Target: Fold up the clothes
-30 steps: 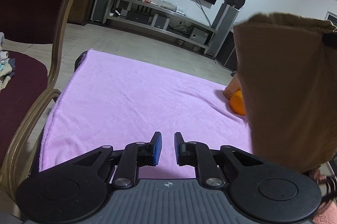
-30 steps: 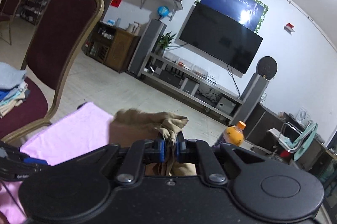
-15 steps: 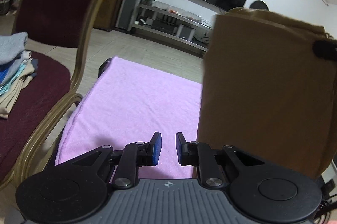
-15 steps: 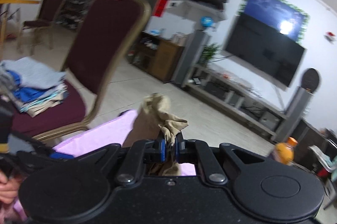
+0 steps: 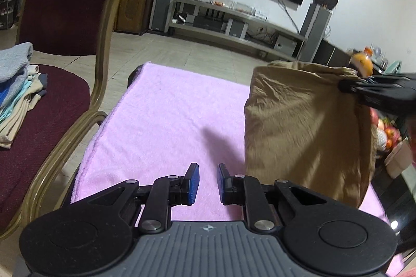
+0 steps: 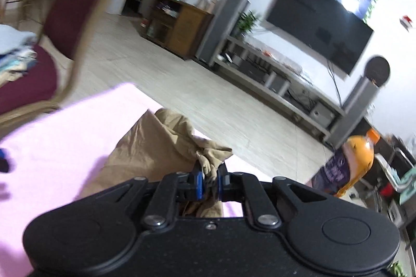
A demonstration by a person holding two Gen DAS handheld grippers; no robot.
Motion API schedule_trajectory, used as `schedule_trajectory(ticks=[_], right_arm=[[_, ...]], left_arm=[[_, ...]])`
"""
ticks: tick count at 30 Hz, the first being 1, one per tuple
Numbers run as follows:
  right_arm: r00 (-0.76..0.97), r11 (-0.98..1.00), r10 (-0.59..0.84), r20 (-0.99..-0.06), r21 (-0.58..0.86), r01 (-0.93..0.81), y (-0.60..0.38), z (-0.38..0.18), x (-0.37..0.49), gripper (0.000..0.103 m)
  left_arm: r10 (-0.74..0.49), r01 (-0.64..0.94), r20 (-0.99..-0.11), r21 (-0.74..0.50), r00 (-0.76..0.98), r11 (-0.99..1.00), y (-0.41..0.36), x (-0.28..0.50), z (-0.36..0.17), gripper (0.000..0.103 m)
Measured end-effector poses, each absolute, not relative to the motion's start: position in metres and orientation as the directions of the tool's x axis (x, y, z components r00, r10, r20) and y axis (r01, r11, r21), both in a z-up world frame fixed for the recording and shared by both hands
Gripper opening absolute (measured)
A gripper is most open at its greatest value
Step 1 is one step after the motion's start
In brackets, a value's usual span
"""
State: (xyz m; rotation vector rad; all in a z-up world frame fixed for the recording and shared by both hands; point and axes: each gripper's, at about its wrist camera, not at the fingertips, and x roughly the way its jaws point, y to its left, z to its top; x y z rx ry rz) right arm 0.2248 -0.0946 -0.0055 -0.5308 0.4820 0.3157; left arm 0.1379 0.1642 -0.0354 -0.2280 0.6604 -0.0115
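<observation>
One garment (image 5: 306,126) hangs over the worktop's right edge, long axis vertical, to the right of the left tool (image 5: 206,184), which is released, holds nothing and is the free one to reach it. Right tool (image 6: 209,182) is clenched on the top hem. Pink towel (image 5: 166,121) lies bare; chair (image 5: 65,17) stands off the left edge, bottle (image 6: 348,162) off the right.

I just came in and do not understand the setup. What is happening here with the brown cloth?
A person holding a gripper in each hand is folding clothes. The right gripper is shut on a bunched edge of the tan garment and holds it hanging above the pink towel. The left gripper is open and holds nothing, low over the towel beside the garment. A stack of folded clothes lies on the maroon chair to the left.
</observation>
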Motion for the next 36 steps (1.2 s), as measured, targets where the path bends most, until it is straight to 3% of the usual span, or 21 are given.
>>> schedule_trajectory(ticks=[2, 5, 11, 15, 17, 19, 20, 21, 28, 33, 36], right_arm=[[0.827, 0.852, 0.094, -0.553, -0.385, -0.354, -0.104, -0.014, 0.248, 0.034], [0.805, 0.889, 0.046, -0.591, -0.343, -0.303, -0.122, -0.016, 0.257, 0.04], [0.784, 0.937, 0.074, -0.616, -0.226, -0.266, -0.171, 0.004, 0.213, 0.067], [0.797, 0.968, 0.105, -0.595, -0.124, -0.22, -0.201, -0.011, 0.184, 0.07], [0.798, 0.982, 0.138, -0.586, -0.025, -0.188, -0.217, -0.032, 0.178, 0.07], [0.75, 0.973, 0.229, -0.621, 0.131, -0.189, -0.232, -0.054, 0.184, 0.062], [0.706, 0.96, 0.281, -0.65, 0.189, -0.209, -0.234, -0.062, 0.191, 0.045], [0.665, 0.942, 0.334, -0.668, 0.228, -0.244, -0.233, -0.068, 0.195, 0.034], [0.509, 0.818, 0.514, -0.69, 0.216, -0.534, -0.187, -0.089, 0.19, 0.034], [0.456, 0.806, 0.381, -0.804, 0.047, -0.59, -0.165, -0.122, 0.186, 0.031], [0.465, 0.811, 0.36, -0.809, 0.025, -0.584, -0.175, -0.117, 0.179, 0.031]], left_arm=[[-0.092, -0.048, -0.621, -0.205, 0.779, 0.978, 0.156, 0.143, -0.038, 0.016], [-0.108, -0.022, -0.632, -0.195, 0.768, 0.981, 0.146, 0.147, -0.041, 0.016], [-0.137, 0.039, -0.653, -0.161, 0.745, 0.986, 0.124, 0.146, -0.049, 0.019], [-0.15, 0.084, -0.672, -0.13, 0.725, 0.988, 0.113, 0.149, -0.056, 0.019], [-0.139, 0.103, -0.682, -0.093, 0.718, 0.99, 0.109, 0.154, -0.058, 0.019], [-0.15, 0.128, -0.694, -0.083, 0.704, 0.988, 0.104, 0.161, -0.059, 0.015], [-0.166, 0.145, -0.697, -0.089, 0.698, 0.985, 0.101, 0.165, -0.059, 0.014], [-0.185, 0.169, -0.699, -0.092, 0.691, 0.981, 0.096, 0.169, -0.06, 0.013], [-0.283, 0.397, -0.695, 0.004, 0.661, 0.918, 0.038, 0.194, -0.092, 0.014], [-0.236, 0.42, -0.7, 0.1, 0.674, 0.902, 0.015, 0.187, -0.117, 0.013], [-0.25, 0.4, -0.712, 0.047, 0.656, 0.915, 0.022, 0.187, -0.107, 0.013]])
